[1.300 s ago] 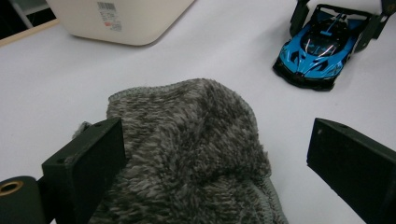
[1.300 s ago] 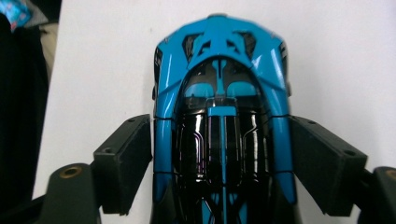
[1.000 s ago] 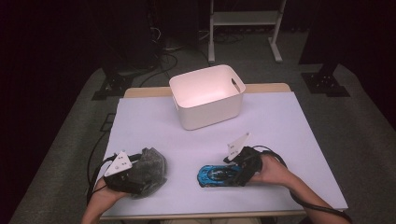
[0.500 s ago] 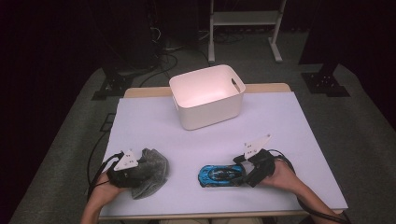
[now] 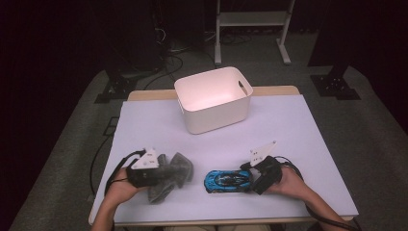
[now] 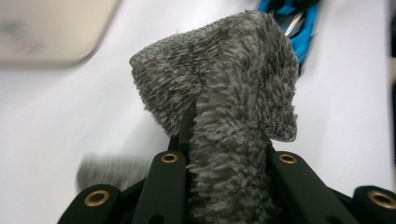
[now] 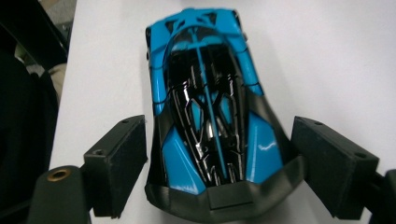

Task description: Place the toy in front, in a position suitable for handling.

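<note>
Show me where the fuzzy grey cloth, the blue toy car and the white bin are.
Grey cloth (image 6: 233,107), left gripper view: on its fuzzy pile above the jaws.
Blue toy car (image 7: 208,112), right gripper view: on its black and blue roof.
White bin (image 5: 219,113), high view: on its front wall.

Grey cloth, blue car, white desk.
The fuzzy cloth (image 6: 224,107) pinched in my black left fingers (image 6: 168,182) is mottled dark and light grey. The toy car (image 7: 210,107) between my black right fingers (image 7: 119,158) is bright blue with glossy black panels and a blue stripe down its middle. Beneath both, the desk (image 5: 298,130) is plain white; the bin (image 5: 214,98) at the far side is creamy white.
</note>
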